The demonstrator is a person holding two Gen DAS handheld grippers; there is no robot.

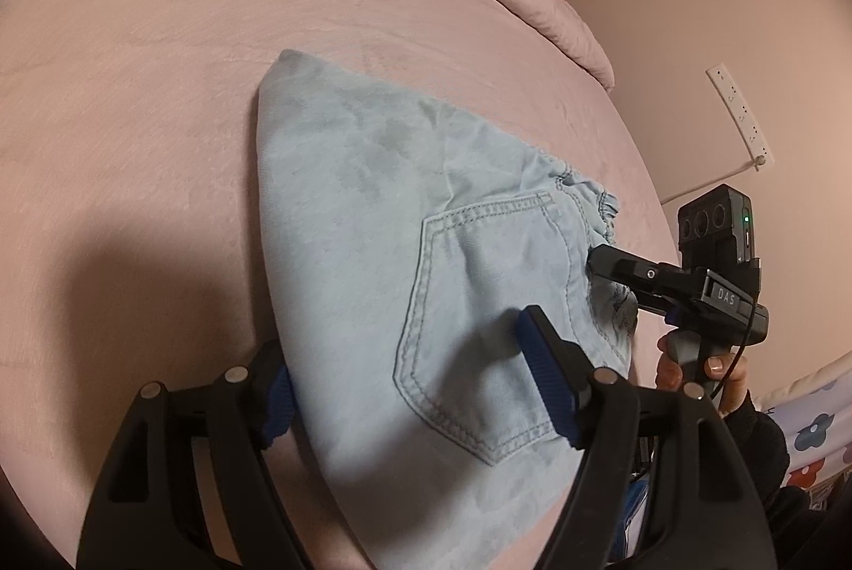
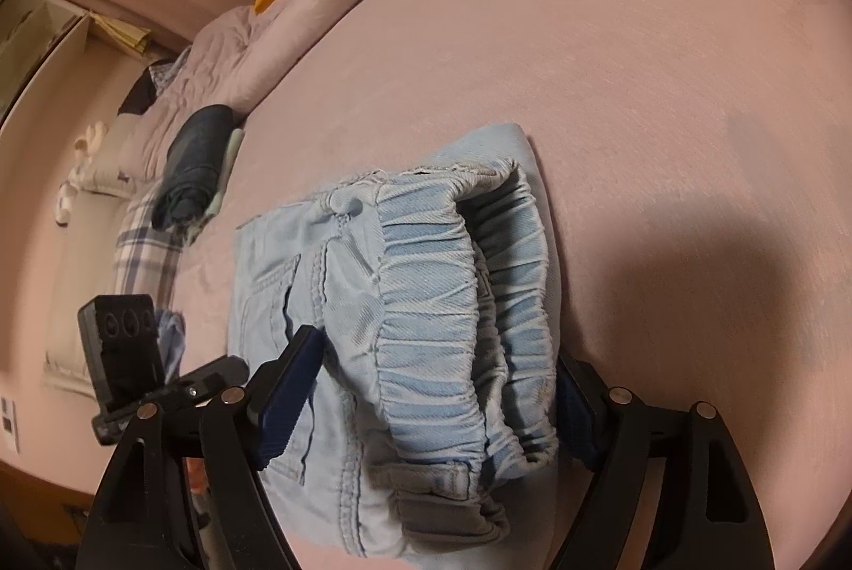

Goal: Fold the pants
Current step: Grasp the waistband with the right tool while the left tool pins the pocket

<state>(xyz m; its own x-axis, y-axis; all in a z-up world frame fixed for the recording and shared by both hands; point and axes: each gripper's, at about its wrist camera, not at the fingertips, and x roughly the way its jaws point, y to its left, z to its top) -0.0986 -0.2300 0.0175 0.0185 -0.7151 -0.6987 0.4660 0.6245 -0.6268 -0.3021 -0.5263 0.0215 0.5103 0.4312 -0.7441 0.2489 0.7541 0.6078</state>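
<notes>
On my left, the left gripper (image 1: pixel 410 383) stands wide apart over the near end of the folded pants (image 1: pixel 404 250), one blue finger (image 1: pixel 548 378) resting on the back pocket (image 1: pixel 479 330), the other at the cloth's edge; I can't tell that it pinches anything. The pants lie flat on the pink bed (image 1: pixel 160 90). To my right, the right gripper (image 2: pixel 431 405) straddles the gathered waistband (image 2: pixel 458 303), jaws wide, pads clear of it.
</notes>
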